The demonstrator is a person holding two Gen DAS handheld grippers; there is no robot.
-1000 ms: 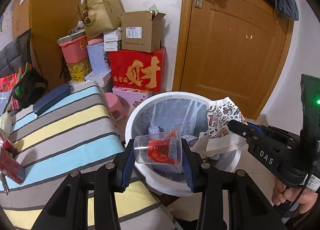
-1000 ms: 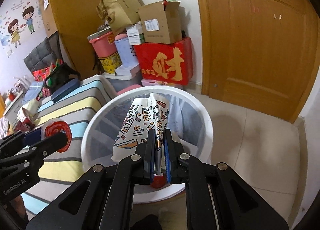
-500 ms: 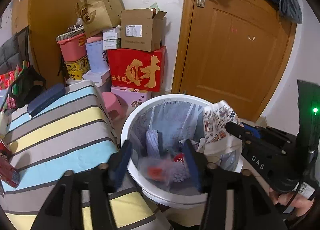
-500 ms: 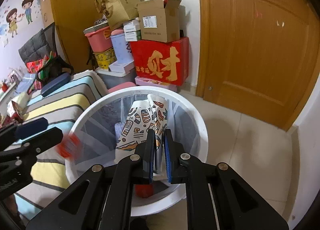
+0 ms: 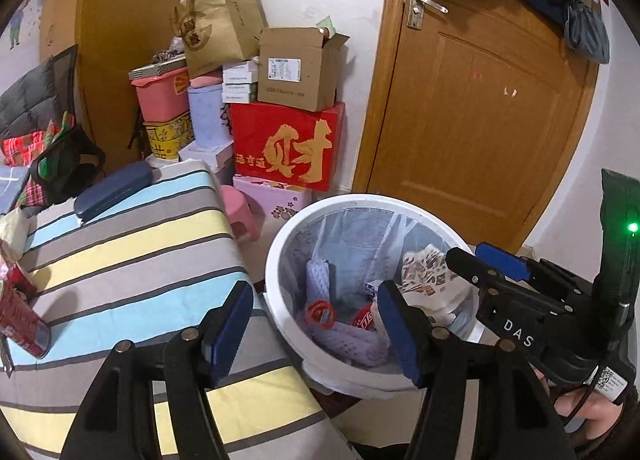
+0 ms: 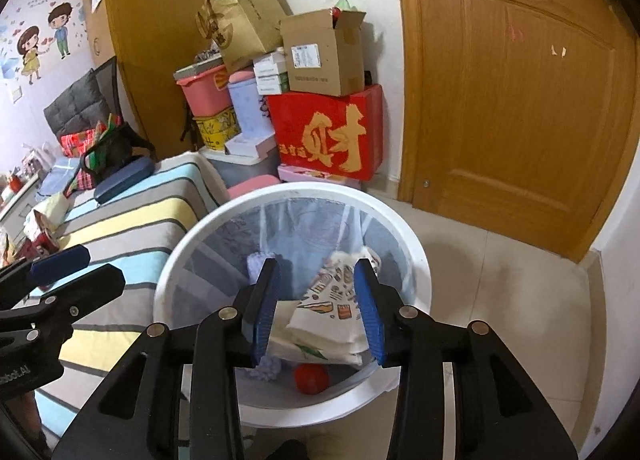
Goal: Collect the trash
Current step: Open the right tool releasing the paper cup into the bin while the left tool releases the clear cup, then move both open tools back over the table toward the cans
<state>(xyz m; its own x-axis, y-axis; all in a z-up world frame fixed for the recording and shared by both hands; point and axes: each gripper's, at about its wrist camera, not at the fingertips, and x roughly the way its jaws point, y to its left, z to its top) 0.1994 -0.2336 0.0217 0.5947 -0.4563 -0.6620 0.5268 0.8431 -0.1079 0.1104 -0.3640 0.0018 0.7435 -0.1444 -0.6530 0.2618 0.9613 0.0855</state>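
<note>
A white round trash bin (image 5: pixel 440 234) (image 6: pixel 420 260) with a clear liner stands on the floor beside the bed. My left gripper (image 5: pixel 316 320) is open and empty over the bin's near rim. A clear plastic cup with a red wrapper (image 5: pixel 320 314) lies in the bin. My right gripper (image 6: pixel 318 308) is open above the bin; the patterned paper bag (image 6: pixel 332 300) (image 5: pixel 428 276) lies in the bin between its fingers. A red can (image 5: pixel 20 324) lies on the bed at the left.
The striped bed (image 5: pixel 132 244) is left of the bin. Stacked boxes, with a red box (image 5: pixel 288 144), stand against the wall behind. A closed wooden door (image 5: pixel 480 120) is at the right. A blue case (image 5: pixel 114 190) and other items lie on the bed.
My left gripper opened and the clear cup dropped into the bin. My right gripper then opened and the patterned paper bag dropped into the bin.
</note>
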